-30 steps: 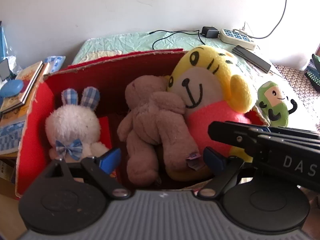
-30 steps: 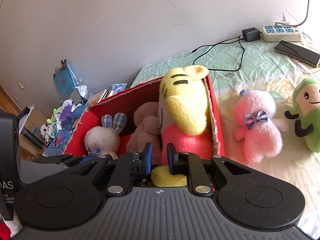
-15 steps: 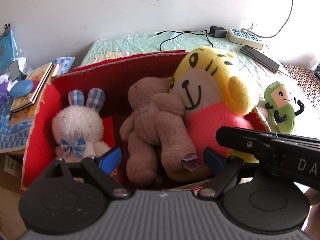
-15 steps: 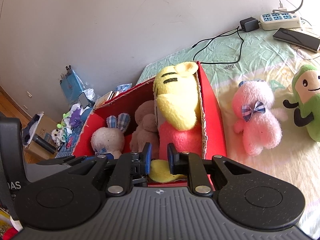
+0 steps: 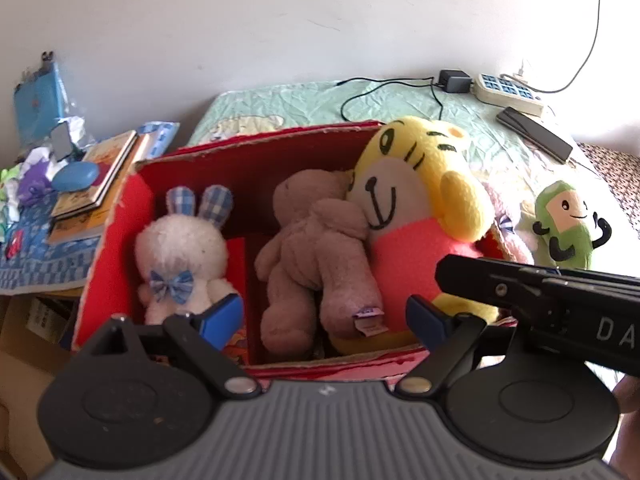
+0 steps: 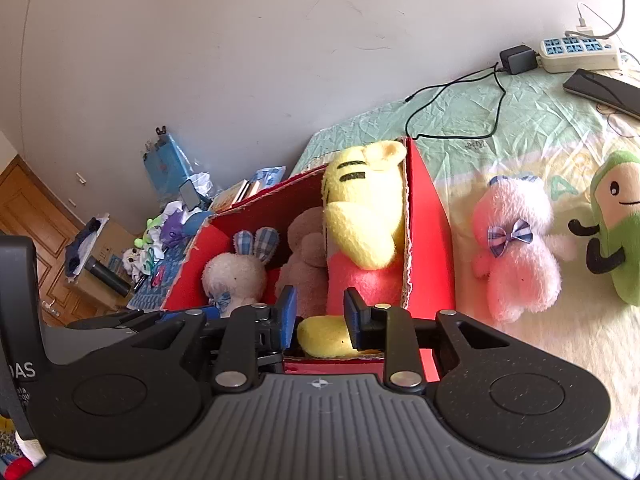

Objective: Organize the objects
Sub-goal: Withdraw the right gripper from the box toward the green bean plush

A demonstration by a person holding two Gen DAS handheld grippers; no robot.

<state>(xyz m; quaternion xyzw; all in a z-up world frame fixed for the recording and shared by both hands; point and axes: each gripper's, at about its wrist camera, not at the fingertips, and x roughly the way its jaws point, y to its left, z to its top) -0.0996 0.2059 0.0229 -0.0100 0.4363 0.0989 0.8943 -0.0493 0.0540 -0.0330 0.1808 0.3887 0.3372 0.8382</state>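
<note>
Bed: red cardboard box sits at its edge; your shove could tip it off.
Box: yellow tiger plush, brown bear plush, white rabbit plush inside; tiger's head overhangs rim, may topple.
Beside box on bed: pink rabbit plush, then green plush, both still outside.
Your left hand-held gripper: spread, empty, before box.
Your right hand-held gripper: narrow gap, holding nothing.
Hidden: box floor; green plush cut off at right-wrist frame edge.

Plain white wall behind a bed with green patterned sheet. Brown wooden panelled door far left; bright daylight.
</note>
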